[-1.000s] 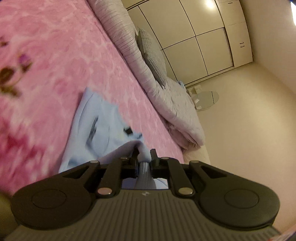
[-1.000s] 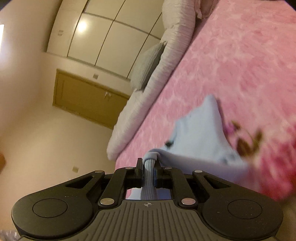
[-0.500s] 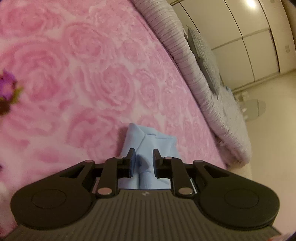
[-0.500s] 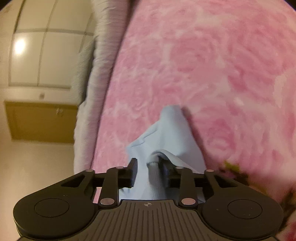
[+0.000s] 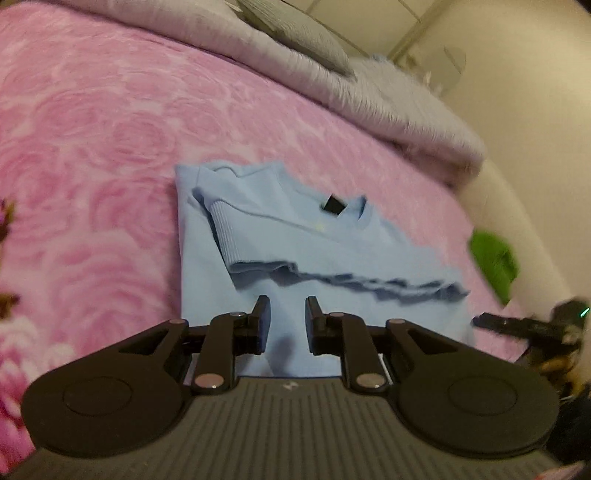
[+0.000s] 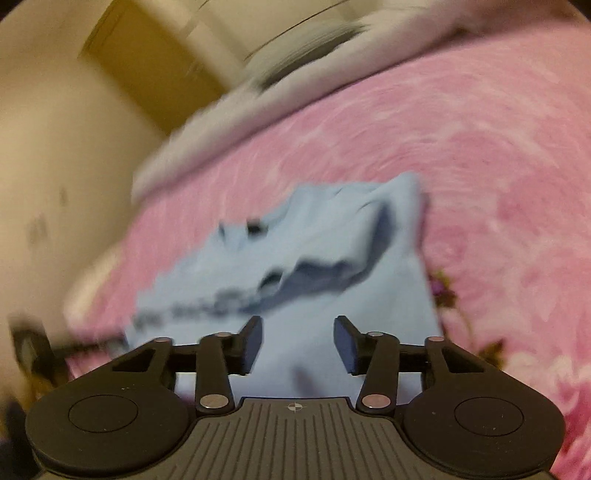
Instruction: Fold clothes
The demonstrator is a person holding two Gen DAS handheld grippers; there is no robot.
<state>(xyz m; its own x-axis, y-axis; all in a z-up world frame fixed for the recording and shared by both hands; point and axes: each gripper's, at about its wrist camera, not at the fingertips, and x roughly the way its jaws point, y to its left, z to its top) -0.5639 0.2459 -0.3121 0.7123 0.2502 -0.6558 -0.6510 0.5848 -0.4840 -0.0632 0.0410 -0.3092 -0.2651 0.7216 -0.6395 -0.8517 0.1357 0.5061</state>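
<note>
Blue shirt (image 5: pixel 306 236) lies folded; left gripper (image 5: pixel 287 314) spread, right gripper (image 6: pixel 298 332) opening, both empty.

A home bedroom: pink rose bedspread (image 5: pixel 110 122), grey pillow (image 5: pixel 295 33), wardrobe doors (image 6: pixel 155 62).

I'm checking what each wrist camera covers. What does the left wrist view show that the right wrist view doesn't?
Only the left wrist view: a green cloth near the bed's edge, and the left tongs, open and empty.
Only the right wrist view: a brown cabinet, and the right tongs, opening, nothing between them.
Both: the blue shirt folded on the pink blanket.
</note>
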